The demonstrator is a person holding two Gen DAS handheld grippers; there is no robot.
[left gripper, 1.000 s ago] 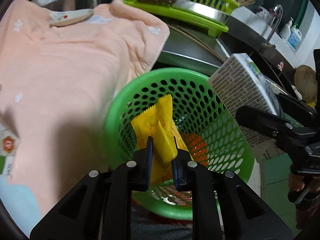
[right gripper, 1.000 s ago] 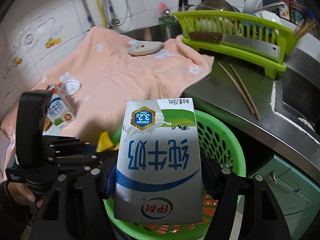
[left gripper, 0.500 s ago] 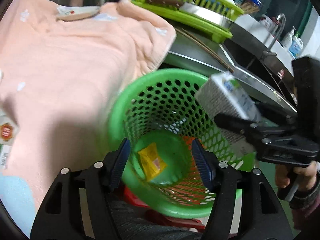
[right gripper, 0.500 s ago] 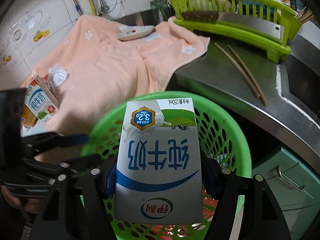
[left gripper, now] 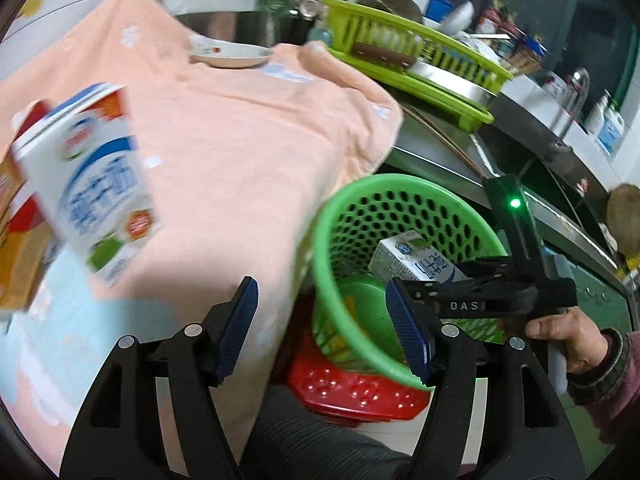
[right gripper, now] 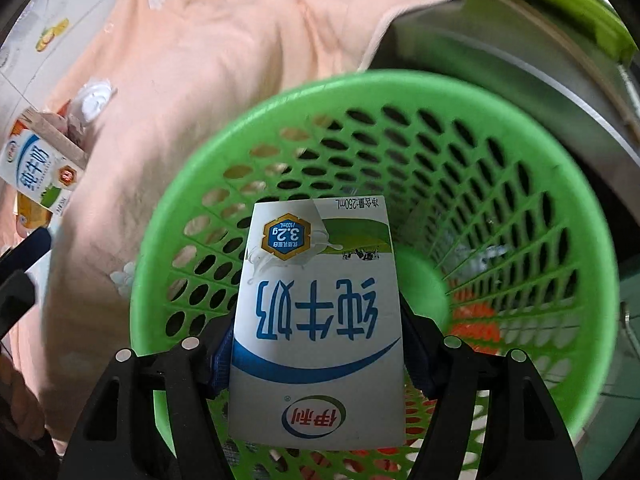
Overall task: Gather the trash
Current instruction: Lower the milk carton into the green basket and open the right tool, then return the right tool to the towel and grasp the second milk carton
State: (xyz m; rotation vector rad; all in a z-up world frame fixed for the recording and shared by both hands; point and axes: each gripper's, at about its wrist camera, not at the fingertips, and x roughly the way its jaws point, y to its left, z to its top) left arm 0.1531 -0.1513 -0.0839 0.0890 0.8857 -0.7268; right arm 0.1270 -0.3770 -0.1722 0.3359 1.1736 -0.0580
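A: What changed at the green basket [left gripper: 340, 216]?

B: The left gripper [left gripper: 320, 332] has just been opening; its blue ribbed pads stand apart with nothing between them. The yellow wrapper [left gripper: 352, 308] it held a second ago now lies at the bottom of the basket. So one piece of trash is in, and that gripper has swung away to the left of the basket, toward the second milk carton [left gripper: 96, 184] standing on the peach towel [left gripper: 240, 128].

A: And to the right?

B: The right gripper [right gripper: 320, 344] stays clamped on its milk carton [right gripper: 320, 320], now lowered inside the basket's rim rather than above it. I judge release is next.

A: Materials?

B: The basket is rigid plastic, a tapering round tub pierced with oval holes, resting on something red and moulded [left gripper: 360, 388]. The cartons are smooth, glossy boxes with sharp edges. The towel is soft and nappy, draped over the steel counter [left gripper: 436, 156] behind the basket.
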